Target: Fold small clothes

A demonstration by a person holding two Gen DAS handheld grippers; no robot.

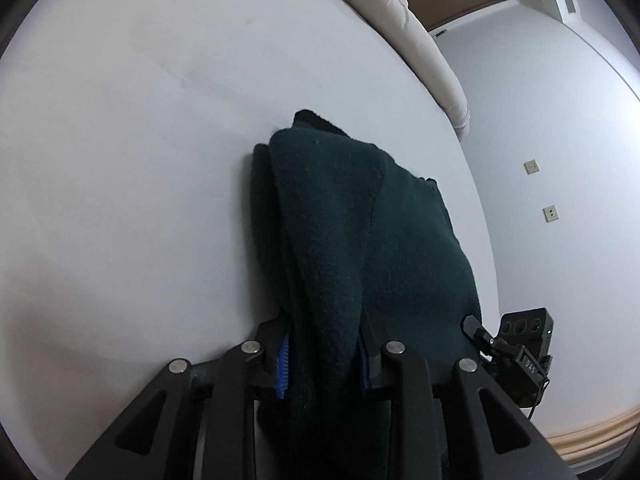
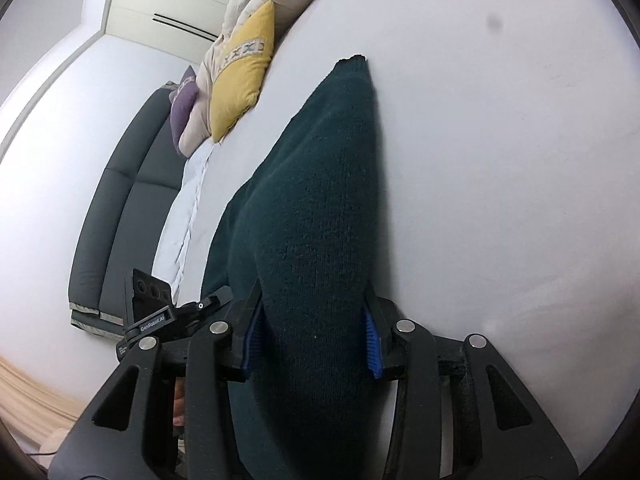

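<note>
A dark green knitted garment (image 1: 360,220) lies partly on the white bed sheet (image 1: 140,140) and runs up into my left gripper (image 1: 322,360), which is shut on a bunched fold of it between the blue pads (image 1: 283,364). In the right wrist view the same garment (image 2: 320,200) stretches from its far hem on the sheet (image 2: 500,160) back into my right gripper (image 2: 314,348), which is shut on a thick fold of it. The other gripper shows at each view's edge, the right one (image 1: 520,352) and the left one (image 2: 160,316).
A cream duvet (image 1: 420,40) lies along the bed's far edge. A yellow cushion (image 2: 244,76) and a purple cushion (image 2: 182,108) lie beside it. A dark grey headboard (image 2: 116,208) stands at the left. A white wall with sockets (image 1: 531,166) is at the right.
</note>
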